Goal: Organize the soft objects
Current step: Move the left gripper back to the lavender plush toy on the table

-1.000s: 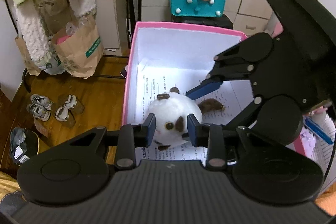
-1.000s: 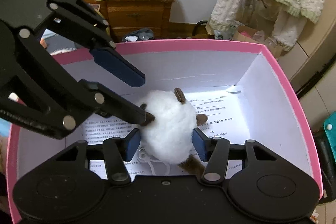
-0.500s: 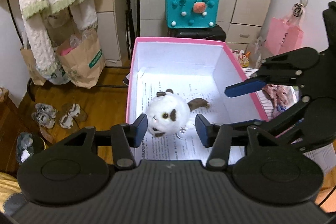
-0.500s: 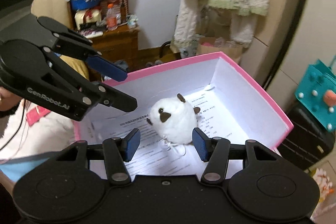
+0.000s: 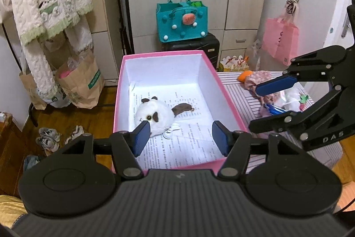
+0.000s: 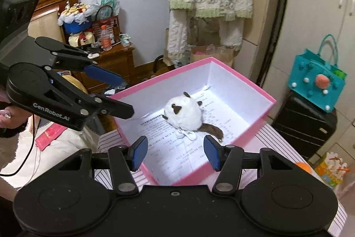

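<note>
A white plush toy (image 5: 155, 117) with brown ears and tail lies on printed paper inside the pink box (image 5: 164, 53). My left gripper (image 5: 180, 138) hangs above the box's near end. Its jaws are opening, nothing is between them, and the plush lies beyond the left pad. The right wrist view shows the plush (image 6: 184, 112) in the box (image 6: 244, 80) ahead of my right gripper (image 6: 175, 152), which is open and empty. Each gripper also shows in the other's view: the right gripper (image 5: 261, 106) over the striped table, the left gripper (image 6: 126, 97) at the box's left corner.
Several small soft items, among them a floral pouch (image 5: 257, 79), lie on the striped table (image 5: 235, 86) right of the box. Behind it are a teal felt bag (image 5: 182, 21) on a black suitcase (image 5: 195, 46) and a pink bag (image 5: 279, 41). Shoes (image 5: 48, 137) sit on the floor.
Both grippers have drawn back and up out of the box. The left jaws have spread wide off the plush, which stays lying on the paper. The right wrist has rolled.
</note>
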